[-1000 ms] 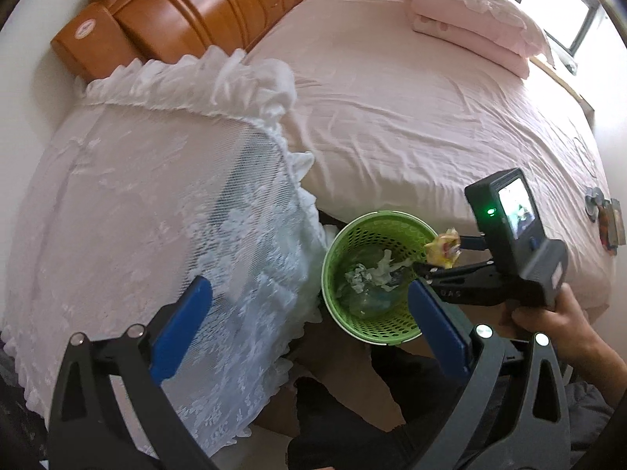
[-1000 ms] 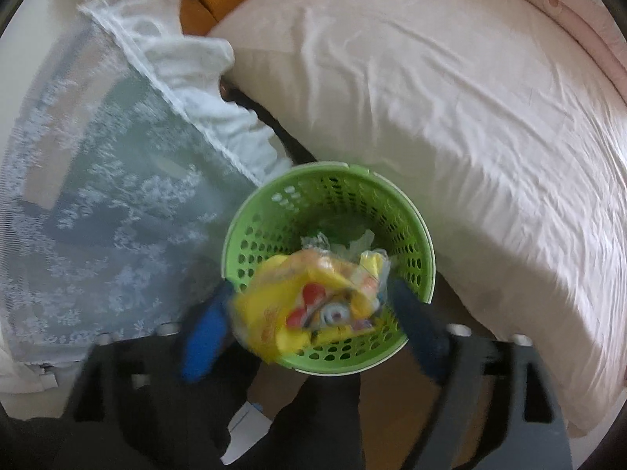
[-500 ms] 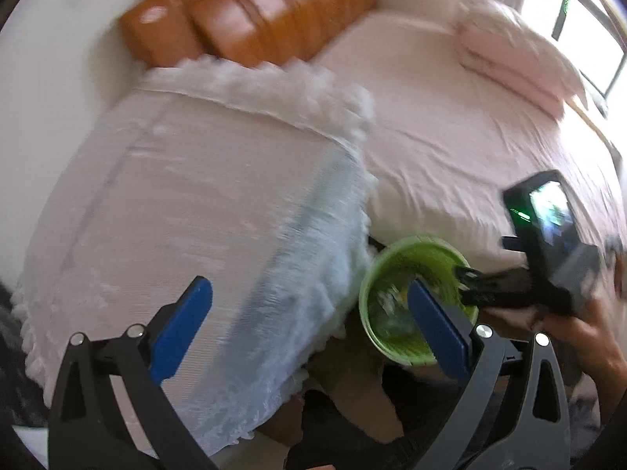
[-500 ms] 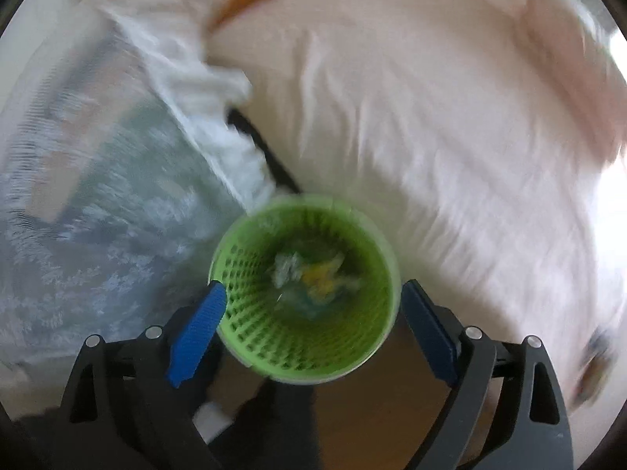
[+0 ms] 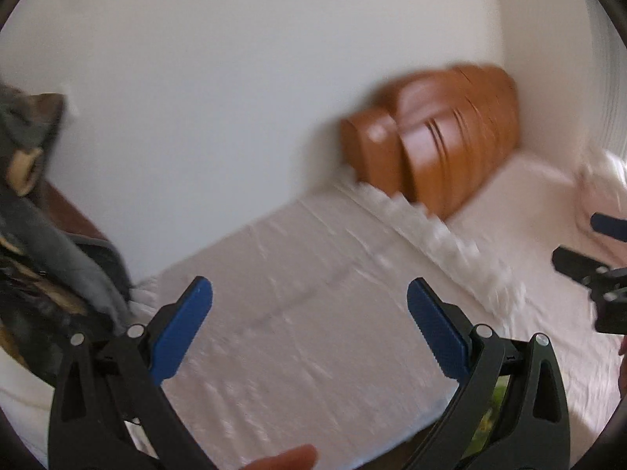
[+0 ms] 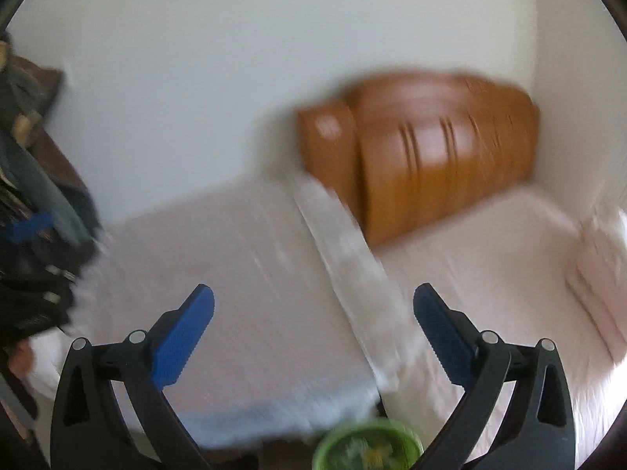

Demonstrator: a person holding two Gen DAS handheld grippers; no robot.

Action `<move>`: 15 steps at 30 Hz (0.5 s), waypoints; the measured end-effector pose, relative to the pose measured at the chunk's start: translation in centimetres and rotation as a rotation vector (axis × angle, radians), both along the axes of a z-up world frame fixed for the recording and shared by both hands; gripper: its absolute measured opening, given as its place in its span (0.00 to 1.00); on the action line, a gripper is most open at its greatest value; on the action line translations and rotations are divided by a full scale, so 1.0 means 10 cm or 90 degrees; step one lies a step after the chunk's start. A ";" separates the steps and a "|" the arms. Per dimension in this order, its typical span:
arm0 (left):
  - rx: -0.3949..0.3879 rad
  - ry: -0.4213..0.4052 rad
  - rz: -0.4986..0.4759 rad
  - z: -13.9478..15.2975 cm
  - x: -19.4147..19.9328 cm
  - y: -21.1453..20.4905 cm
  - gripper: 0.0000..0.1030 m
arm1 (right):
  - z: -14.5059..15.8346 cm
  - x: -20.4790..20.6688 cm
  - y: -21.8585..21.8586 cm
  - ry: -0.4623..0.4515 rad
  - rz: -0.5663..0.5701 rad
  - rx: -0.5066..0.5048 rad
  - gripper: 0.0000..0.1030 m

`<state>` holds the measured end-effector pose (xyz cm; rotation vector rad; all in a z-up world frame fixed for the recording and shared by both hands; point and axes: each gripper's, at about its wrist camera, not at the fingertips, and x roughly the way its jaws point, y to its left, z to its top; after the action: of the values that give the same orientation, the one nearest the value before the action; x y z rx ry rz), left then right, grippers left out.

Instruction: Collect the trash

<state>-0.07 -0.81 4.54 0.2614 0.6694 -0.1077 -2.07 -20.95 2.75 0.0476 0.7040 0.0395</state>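
The green perforated trash basket (image 6: 366, 446) sits at the bottom edge of the right wrist view, with crumpled trash, some of it yellow, inside. My right gripper (image 6: 313, 325) stands open and empty above it, facing the lace-covered table. In the left wrist view only a green sliver of the basket (image 5: 495, 403) shows behind the right finger. My left gripper (image 5: 309, 325) is open and empty over the lace cloth. The right gripper's fingers (image 5: 605, 225) show at the right edge of the left wrist view. Both views are blurred.
A white lace cloth (image 5: 313, 313) covers the bedside table. The orange wooden headboard (image 6: 431, 149) stands behind it against a white wall. The pink bed (image 6: 509, 274) lies to the right. Dark clothes (image 5: 35, 254) hang at the left. A fingertip (image 5: 286, 460) shows at the bottom.
The right gripper has let go of the yellow wrapper, which now lies in the basket. Both grippers have tilted up, so the basket has slid to the bottom and the wall fills the view.
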 end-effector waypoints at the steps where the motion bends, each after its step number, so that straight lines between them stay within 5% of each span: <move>1: -0.008 -0.016 0.020 0.13 0.02 0.08 0.93 | 0.14 0.03 0.09 -0.020 0.009 -0.002 0.98; 6: -0.034 -0.047 0.094 0.35 0.05 0.36 0.93 | 0.53 0.08 0.32 -0.075 0.028 -0.014 0.98; 15: -0.049 0.003 0.124 0.12 0.08 0.52 0.93 | 0.33 0.17 0.54 -0.026 0.020 -0.022 0.98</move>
<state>0.78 4.39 5.74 0.1208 0.6905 0.0530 -0.39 -15.50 6.09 0.0031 0.6652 0.0577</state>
